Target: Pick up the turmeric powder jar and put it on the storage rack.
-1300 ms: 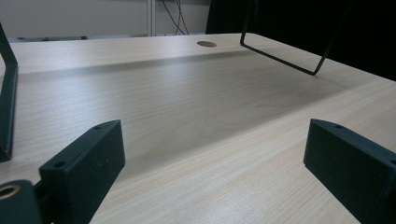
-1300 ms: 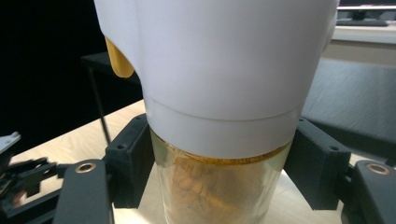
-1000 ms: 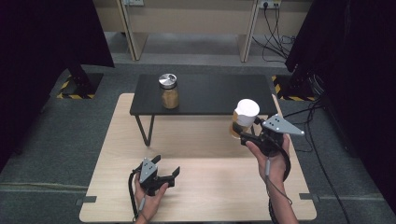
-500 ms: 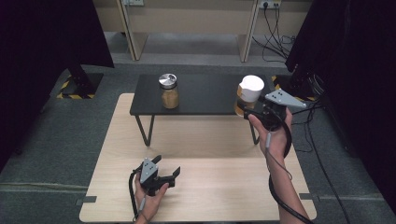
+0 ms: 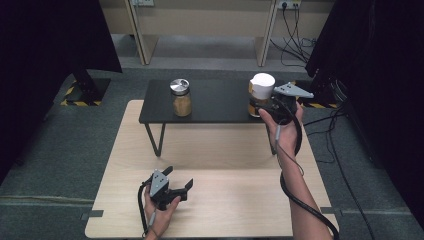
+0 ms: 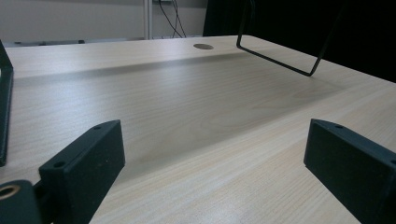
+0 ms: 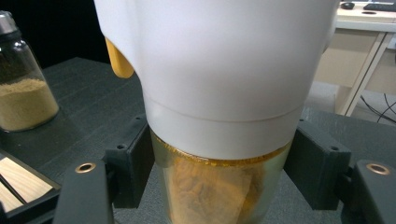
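Gripping the white-capped jar (image 5: 261, 95) low on its glass body, the right gripper (image 5: 267, 106) has its jaws clamped on either side of the amber contents, just under the wide white cap. From where I stand, the jar sits over the right end of the black low shelf (image 5: 220, 102), though I cannot tell whether its base touches the surface. The step looks like setting it down there, in line with the silver-lidded spice jar (image 5: 180, 97), which stands well apart toward the left end.

To do it well, I'd keep the jar upright, since that broad cap makes it top-heavy and the grip is low on smooth glass. Lower it straight until the base rests flat, clear of the shelf's right edge, and only then part the jaws. Back the gripper away level, so the pads don't drag the glass sideways.

The left gripper (image 5: 169, 186) rests on the wooden table (image 5: 240, 210) near the front, jaws apart and holding nothing; it need not move.
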Demonstrator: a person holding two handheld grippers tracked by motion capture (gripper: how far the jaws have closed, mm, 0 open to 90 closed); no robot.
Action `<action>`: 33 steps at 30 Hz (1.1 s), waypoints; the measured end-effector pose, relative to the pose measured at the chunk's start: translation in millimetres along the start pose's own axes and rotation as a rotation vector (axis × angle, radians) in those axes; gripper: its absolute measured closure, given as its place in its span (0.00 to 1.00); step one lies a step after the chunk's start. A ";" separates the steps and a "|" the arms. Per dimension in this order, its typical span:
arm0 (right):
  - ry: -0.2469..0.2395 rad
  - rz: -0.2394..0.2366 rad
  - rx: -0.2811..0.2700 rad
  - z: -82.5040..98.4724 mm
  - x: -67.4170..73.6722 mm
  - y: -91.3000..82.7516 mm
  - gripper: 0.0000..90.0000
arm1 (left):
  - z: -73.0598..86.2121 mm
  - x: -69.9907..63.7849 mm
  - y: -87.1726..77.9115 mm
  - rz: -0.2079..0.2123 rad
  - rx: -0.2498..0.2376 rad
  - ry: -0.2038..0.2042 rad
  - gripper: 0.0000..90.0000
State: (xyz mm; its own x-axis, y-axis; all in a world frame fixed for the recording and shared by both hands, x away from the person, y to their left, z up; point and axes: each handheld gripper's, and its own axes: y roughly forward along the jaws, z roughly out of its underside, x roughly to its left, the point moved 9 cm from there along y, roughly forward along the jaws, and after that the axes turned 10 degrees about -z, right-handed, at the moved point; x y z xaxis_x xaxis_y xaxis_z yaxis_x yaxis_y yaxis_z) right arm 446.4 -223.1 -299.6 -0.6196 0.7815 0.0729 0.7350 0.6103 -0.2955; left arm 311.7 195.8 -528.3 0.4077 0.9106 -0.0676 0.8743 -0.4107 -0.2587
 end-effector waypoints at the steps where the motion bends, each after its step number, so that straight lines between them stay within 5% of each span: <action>1: 0.000 0.002 0.001 0.3 -0.1 1.1 0.34 | 0.0 -0.1 -0.1 0.000 0.000 0.002 0.05; 33: 0.025 -0.009 -0.073 14.8 -3.3 4.2 0.34 | -0.3 -0.6 0.5 -0.003 0.004 -0.002 0.05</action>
State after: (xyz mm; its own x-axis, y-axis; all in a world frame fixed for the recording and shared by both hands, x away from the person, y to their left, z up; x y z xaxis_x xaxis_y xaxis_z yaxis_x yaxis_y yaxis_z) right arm 447.4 -225.1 -315.2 -0.6195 0.7787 0.0994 0.7484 0.6241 -0.2243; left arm 312.0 195.0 -528.1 0.4050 0.9118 -0.0687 0.8743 -0.4081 -0.2629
